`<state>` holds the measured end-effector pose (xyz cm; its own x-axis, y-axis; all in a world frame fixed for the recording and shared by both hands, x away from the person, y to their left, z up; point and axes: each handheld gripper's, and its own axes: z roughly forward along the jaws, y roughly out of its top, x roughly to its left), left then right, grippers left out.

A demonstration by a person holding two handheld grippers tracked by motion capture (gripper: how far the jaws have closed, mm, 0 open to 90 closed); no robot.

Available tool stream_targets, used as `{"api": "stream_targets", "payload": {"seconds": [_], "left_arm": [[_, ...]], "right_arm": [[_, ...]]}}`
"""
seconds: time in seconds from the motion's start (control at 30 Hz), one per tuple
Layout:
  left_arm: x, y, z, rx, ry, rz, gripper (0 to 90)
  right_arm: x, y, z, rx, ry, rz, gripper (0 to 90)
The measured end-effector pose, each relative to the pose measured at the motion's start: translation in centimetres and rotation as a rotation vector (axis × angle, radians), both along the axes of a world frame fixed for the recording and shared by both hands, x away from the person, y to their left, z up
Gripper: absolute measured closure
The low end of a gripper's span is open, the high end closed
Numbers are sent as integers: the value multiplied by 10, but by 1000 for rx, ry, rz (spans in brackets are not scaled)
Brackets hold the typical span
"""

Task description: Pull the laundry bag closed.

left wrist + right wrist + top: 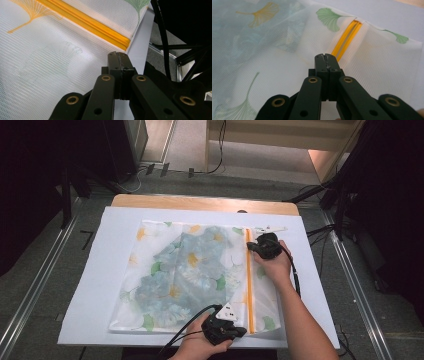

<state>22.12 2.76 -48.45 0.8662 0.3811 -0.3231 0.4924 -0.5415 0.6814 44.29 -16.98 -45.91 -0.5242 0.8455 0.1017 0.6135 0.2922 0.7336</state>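
A white mesh bag (150, 236) printed with ginkgo leaves lies flat on a white board, with a blue floral cloth (190, 270) inside it. An orange zipper (248, 285) runs along the bag's right side. My right gripper (251, 246) is shut, its tips (327, 58) resting on the zipper (348, 35) near its far end. Beyond the tips the zipper's two halves stand slightly apart. What lies under the tips is hidden. My left gripper (242, 331) is also shut, its tips (119, 56) on the bag's near corner just short of the zipper's end (123, 44).
The white board (100, 310) covers a wooden table (200, 202) whose far edge shows. Cables trail from both grippers. Metal floor rails (35, 285) run along both sides, and black stands (345, 205) and cables sit at the right.
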Motion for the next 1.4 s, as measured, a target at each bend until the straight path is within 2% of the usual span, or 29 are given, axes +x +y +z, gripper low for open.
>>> {"api": "stream_targets", "payload": {"seconds": [0.3,0.43,0.6,0.87,1.0,1.03,1.13,1.17,1.2,1.23,1.27,1.37,1.4], "left_arm": [[-1,0,0,-3,-4,1,900],[1,0,0,-8,20,4,900],[1,0,-1,-13,19,5,900],[1,0,-1,-12,18,6,900],[0,0,-1,-11,10,4,900],[0,0,-1,-15,19,9,900],[1,1,-1,-15,24,4,900],[2,1,-1,-18,30,2,900],[2,1,-1,-17,27,-1,900],[2,1,-1,-17,27,-1,900],[3,1,-1,-21,28,-2,900],[4,2,-1,-26,43,0,900],[4,2,-1,-26,43,0,900]], "right_arm": [[23,2,-3,-5,19,-29,900],[32,3,0,29,23,-55,900],[47,5,4,32,33,-93,900],[66,4,4,92,60,-164,900],[78,11,11,57,54,-161,900],[80,13,11,44,53,-162,900],[80,17,9,34,63,-165,900],[79,18,8,25,62,-183,900],[77,17,9,43,67,-206,899],[77,17,9,43,67,-206,899],[72,12,9,101,53,-223,709],[61,6,7,159,87,-170,540],[61,6,7,159,87,-170,540]]}}
